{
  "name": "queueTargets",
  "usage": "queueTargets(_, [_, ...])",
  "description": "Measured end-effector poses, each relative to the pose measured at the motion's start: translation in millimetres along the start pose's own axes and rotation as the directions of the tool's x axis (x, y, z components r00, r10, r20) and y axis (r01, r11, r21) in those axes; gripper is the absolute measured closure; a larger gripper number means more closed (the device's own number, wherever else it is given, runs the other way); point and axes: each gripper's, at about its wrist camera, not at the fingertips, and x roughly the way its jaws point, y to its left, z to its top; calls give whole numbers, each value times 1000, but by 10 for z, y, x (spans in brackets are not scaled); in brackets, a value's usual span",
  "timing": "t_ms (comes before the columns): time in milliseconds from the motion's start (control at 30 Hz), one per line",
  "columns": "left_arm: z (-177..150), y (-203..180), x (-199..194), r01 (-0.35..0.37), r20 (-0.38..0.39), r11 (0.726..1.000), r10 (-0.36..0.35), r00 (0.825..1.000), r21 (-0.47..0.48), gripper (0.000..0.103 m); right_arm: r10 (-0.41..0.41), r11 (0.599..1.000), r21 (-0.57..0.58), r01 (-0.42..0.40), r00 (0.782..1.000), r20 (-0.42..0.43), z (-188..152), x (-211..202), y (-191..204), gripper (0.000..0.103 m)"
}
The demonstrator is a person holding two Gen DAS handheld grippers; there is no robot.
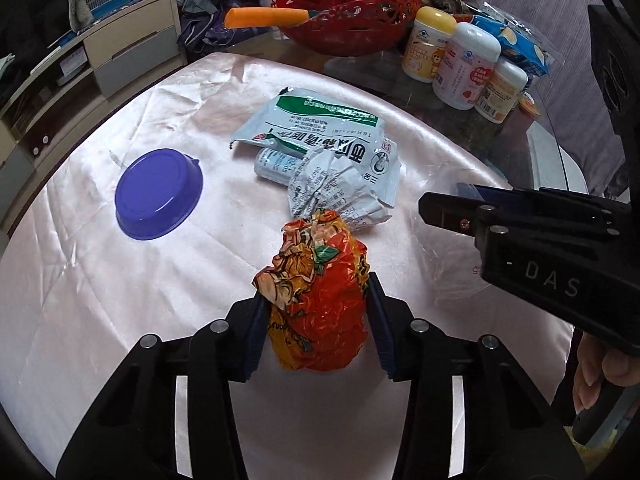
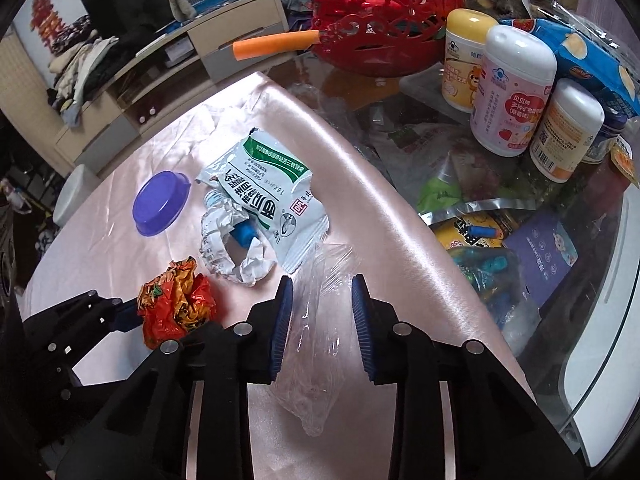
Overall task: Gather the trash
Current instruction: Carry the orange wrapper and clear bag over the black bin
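The left claw (image 1: 316, 300) grips the crumpled orange wrapper (image 1: 320, 292); at its 2 o'clock, the right claw (image 2: 322, 312) pinches clear plastic film (image 2: 316, 340) on the counter (image 1: 100, 280).

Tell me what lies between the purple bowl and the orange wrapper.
Nothing: only bare pink cloth lies between the upturned purple bowl and the orange wrapper in the left gripper. The left wrist view shows it best.
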Motion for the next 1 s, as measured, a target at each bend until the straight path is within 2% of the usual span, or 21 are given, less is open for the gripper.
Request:
queueTargets(167, [-37, 108, -394, -40, 44, 999, 42, 998, -27, 61, -38, 999, -20, 39, 999, 39, -26, -293, 65, 72])
queueTargets(533, [-320, 60, -1574, -103, 173, 993, 111, 979, -53, 61, -120, 991, -47, 128, 981, 153, -318, -1362, -18, 72])
queueTargets(833, [-756, -218, -2336, -116, 262, 991, 130, 956, -68, 61, -188, 980, -13, 198, 948, 257, -859, -2332, -334, 72])
queueTargets(1000, [-1148, -455, -2440, -102, 257, 993, 114, 960, -59, 61, -199, 978, -3, 207, 942, 271, -1261, -2575, -425, 72])
